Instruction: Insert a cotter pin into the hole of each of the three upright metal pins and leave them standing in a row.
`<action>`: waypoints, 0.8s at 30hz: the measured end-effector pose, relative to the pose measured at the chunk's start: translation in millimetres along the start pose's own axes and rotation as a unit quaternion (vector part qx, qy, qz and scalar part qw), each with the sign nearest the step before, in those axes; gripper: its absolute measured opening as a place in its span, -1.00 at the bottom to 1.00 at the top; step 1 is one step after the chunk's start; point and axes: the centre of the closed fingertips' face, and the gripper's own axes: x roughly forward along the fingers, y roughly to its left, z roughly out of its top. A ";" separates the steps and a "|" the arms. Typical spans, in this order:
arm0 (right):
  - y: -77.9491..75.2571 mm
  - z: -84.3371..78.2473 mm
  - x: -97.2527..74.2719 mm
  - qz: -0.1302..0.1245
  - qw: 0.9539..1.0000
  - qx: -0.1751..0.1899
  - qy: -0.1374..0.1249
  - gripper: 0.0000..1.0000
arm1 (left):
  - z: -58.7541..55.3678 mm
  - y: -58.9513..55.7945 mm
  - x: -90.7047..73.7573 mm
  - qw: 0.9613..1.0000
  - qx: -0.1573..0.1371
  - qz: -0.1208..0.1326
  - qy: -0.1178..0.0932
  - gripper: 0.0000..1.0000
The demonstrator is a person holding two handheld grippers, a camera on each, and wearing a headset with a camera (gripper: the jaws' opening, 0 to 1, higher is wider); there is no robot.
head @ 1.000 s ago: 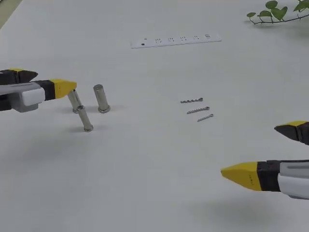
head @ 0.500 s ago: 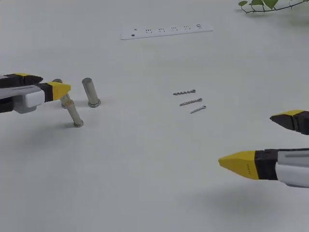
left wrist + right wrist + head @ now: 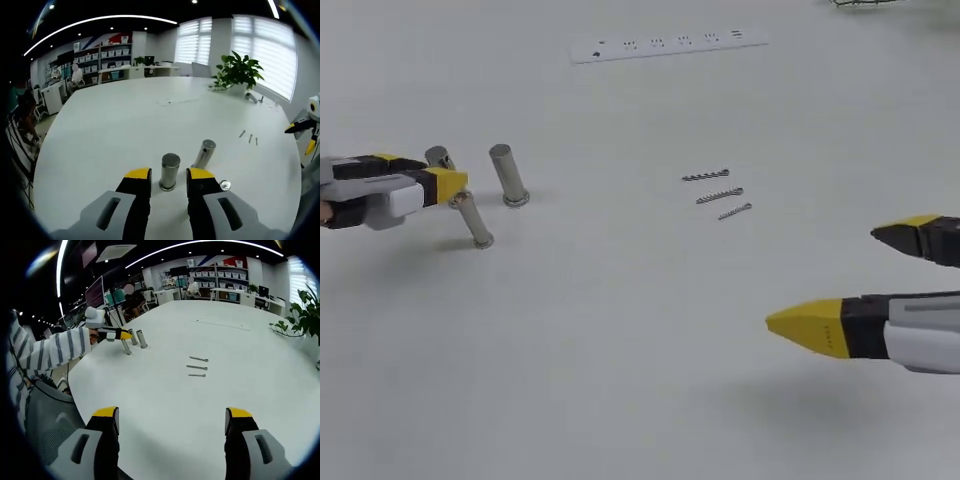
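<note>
Three upright metal pins stand at the left of the white table point(image 3: 620, 330): one point(image 3: 505, 175) at the right, one point(image 3: 472, 218) nearer me, and one point(image 3: 438, 157) at the far left. My left gripper point(image 3: 428, 170) is open with its jaws on either side of that far-left pin point(image 3: 170, 171), a small gap on each side. The other two pins point(image 3: 204, 152) point(image 3: 224, 185) stand just right of its right jaw. Three cotter pins point(image 3: 705, 176) point(image 3: 719, 195) point(image 3: 734, 211) lie loose mid-table. My right gripper point(image 3: 825, 278) hovers wide open at the lower right, holding nothing, short of the cotter pins point(image 3: 197, 367).
A white power strip point(image 3: 667, 45) lies at the far side of the table. A potted plant point(image 3: 237, 70) stands near the table's edge. A striped sleeve point(image 3: 45, 352) holds the left gripper point(image 3: 115, 334). Shelves and desks are in the background.
The left gripper has come lower and closer around the far-left pin. The right gripper has stayed about where it was. The camera has tilted, shifting the whole picture.
</note>
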 end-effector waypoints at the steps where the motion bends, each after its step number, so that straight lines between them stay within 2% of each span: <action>1: 0.2 -0.2 0.1 0.000 1.000 0.000 0.000 0.71 | 1.1 0.0 1.2 1.000 -0.002 0.001 -0.007 -0.58; 3: 0.1 -0.9 0.3 0.001 1.000 0.001 0.001 0.71 | -0.1 -0.2 3.9 1.000 0.000 0.006 -0.008 -0.68; 6: -1.9 -4.4 0.8 0.000 1.000 0.006 0.005 0.71 | -1.7 -5.0 7.1 1.000 -0.008 0.000 -0.007 -0.71; 9: -2.7 -8.0 0.8 0.000 1.000 0.010 0.011 0.72 | -2.9 -7.2 9.1 1.000 -0.002 0.005 -0.005 -0.77; 12: -3.2 -8.2 0.2 0.001 1.000 0.011 0.011 0.72 | -1.4 -1.0 12.8 1.000 -0.003 0.008 -0.008 -0.79; 16: -5.4 -7.2 -0.2 -0.002 1.000 0.015 0.008 0.71 | -0.9 0.3 14.7 1.000 0.012 0.004 -0.011 -0.79; 18: -5.2 -7.6 -0.1 -0.002 1.000 0.015 0.008 0.70 | 0.0 2.7 14.9 0.999 0.041 0.007 -0.016 -0.80; 21: -3.1 -7.7 0.3 0.000 1.000 0.015 0.009 0.70 | -0.5 2.2 14.2 0.999 0.044 0.012 -0.020 -0.80; 24: -1.0 -7.0 1.1 0.003 1.000 0.016 0.008 0.70 | 0.3 4.3 13.2 0.999 0.025 0.013 -0.029 -0.81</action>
